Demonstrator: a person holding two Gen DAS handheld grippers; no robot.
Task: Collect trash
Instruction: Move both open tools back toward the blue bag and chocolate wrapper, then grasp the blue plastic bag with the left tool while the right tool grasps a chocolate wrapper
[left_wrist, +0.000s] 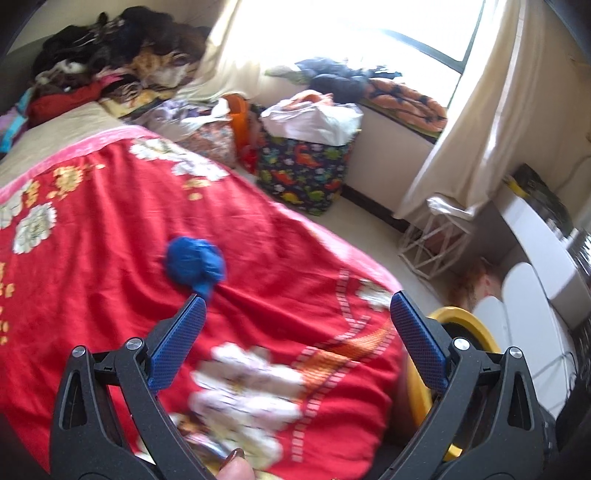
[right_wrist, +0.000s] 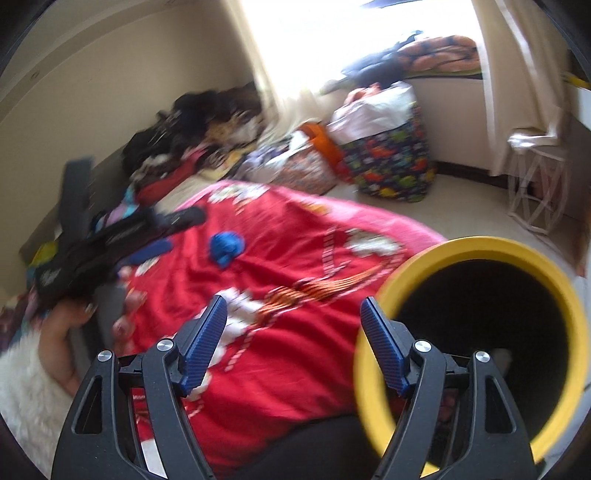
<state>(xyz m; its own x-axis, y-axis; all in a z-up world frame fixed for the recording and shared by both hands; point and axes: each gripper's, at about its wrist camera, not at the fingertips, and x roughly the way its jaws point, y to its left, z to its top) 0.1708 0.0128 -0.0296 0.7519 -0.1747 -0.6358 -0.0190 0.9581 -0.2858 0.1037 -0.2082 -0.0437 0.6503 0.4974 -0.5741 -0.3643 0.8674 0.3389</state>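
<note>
Your left tongs (left_wrist: 297, 319) are spread wide with nothing in them, and the crumpled blue wad (left_wrist: 195, 264) lies on the red flowered blanket (left_wrist: 110, 229) just beyond the left fingertip — so swing a little left to centre the wad between the pads, press lightly into the soft cover and pinch the wad alone, not the cloth under it. Your right tongs (right_wrist: 293, 319) are released too, close beside the yellow-rimmed bin (right_wrist: 476, 245) at the bed's edge — a short carry, with the floor bags (left_wrist: 306, 166) well apart.
</note>
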